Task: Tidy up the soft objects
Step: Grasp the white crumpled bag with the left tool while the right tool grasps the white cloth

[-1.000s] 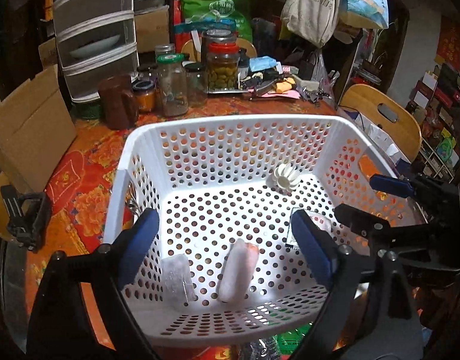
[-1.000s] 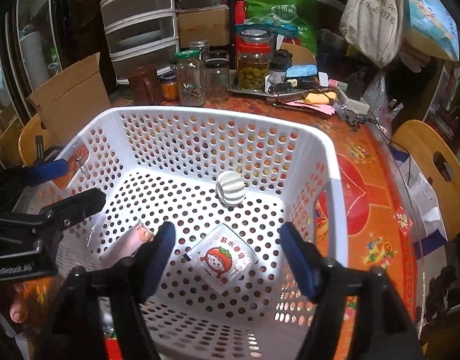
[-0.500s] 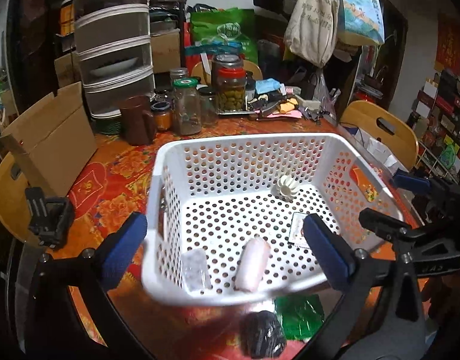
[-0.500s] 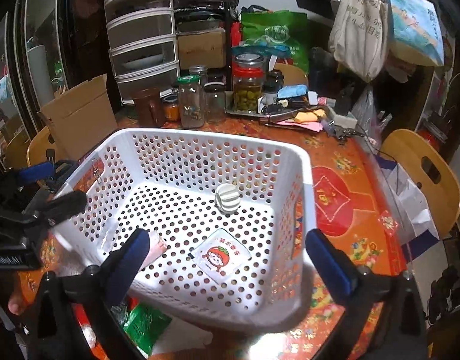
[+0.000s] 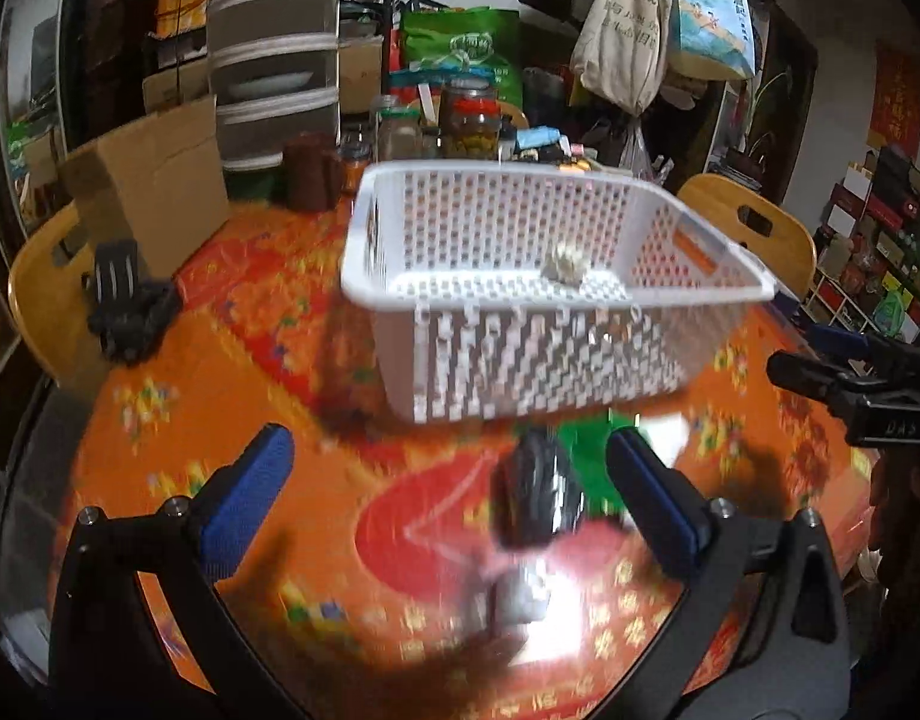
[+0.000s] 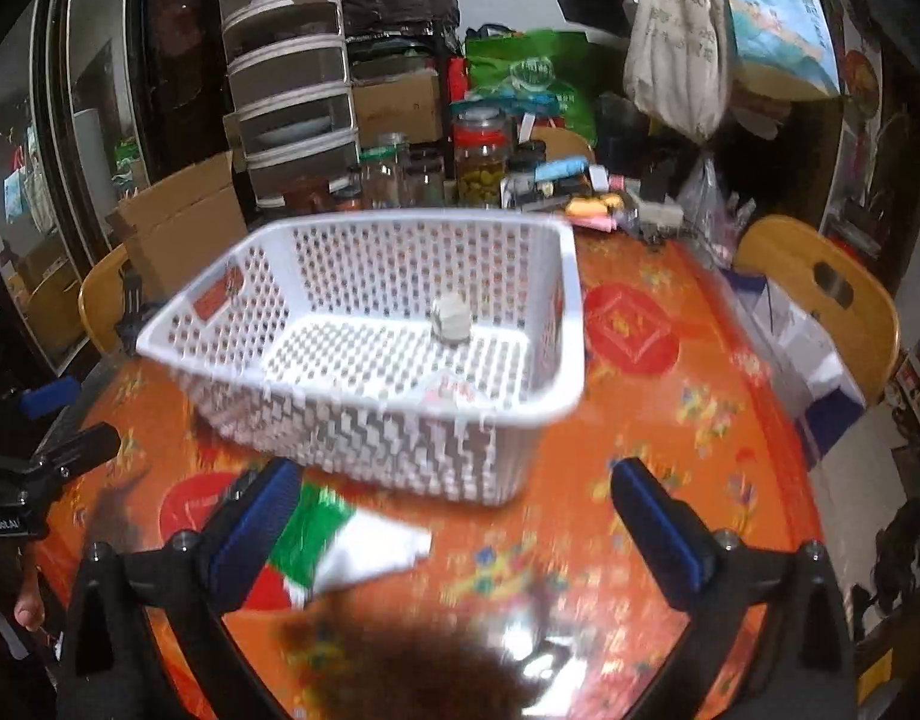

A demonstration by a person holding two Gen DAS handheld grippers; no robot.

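Cluttered shelving, jars (image 6: 481, 159) and hanging tote bags (image 6: 676, 42) ring an orange floral tablecloth (image 5: 219, 420); on it stands a white perforated basket (image 6: 315, 414), its walls a grid of small holes, its rim smooth and rounded. Inside the basket a small ribbed white object (image 6: 450, 317) sits near the far wall; a flat pale packet (image 6: 450, 390) lies by the near right corner, blurred. In front of the basket, on the cloth, lie a green-and-white packet (image 6: 333, 540) and a glossy black pouch (image 5: 538, 495), close together; both are smeared by motion. The left gripper (image 5: 450, 504) hovers above the black pouch, blue pads spread wide, pinching nothing; the right gripper (image 6: 460, 522) hangs spread likewise, near the green-and-white packet.
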